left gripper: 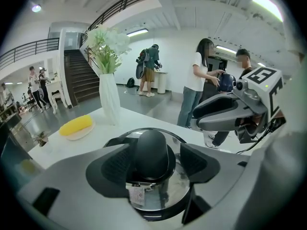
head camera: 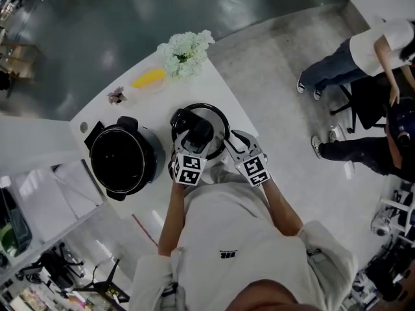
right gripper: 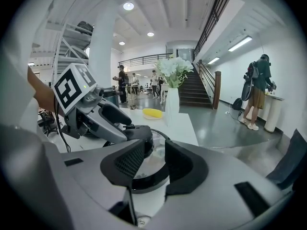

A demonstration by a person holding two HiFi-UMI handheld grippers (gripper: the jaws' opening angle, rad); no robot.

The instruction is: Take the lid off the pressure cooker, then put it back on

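Note:
The black pressure cooker pot (head camera: 120, 161) stands open on the white table (head camera: 214, 83), to the left. Its lid (head camera: 211, 118), shiny metal with a black rim, lies flat on the table to the pot's right. My left gripper (left gripper: 152, 159) is open, one pad on each side of the lid's black knob (left gripper: 151, 150), neither pressing on it. My right gripper (right gripper: 154, 159) is at the lid's near right edge and stands open. The lid (right gripper: 148, 178) shows through its gap, with nothing between the pads. In the head view the left gripper (head camera: 198, 135) is over the lid and the right gripper (head camera: 237, 141) beside it.
A white vase of flowers (head camera: 186, 52) and a yellow item on a small plate (head camera: 149, 78) stand at the table's far end. The table's right edge runs close beside the lid. People (head camera: 363, 50) are on the floor to the right.

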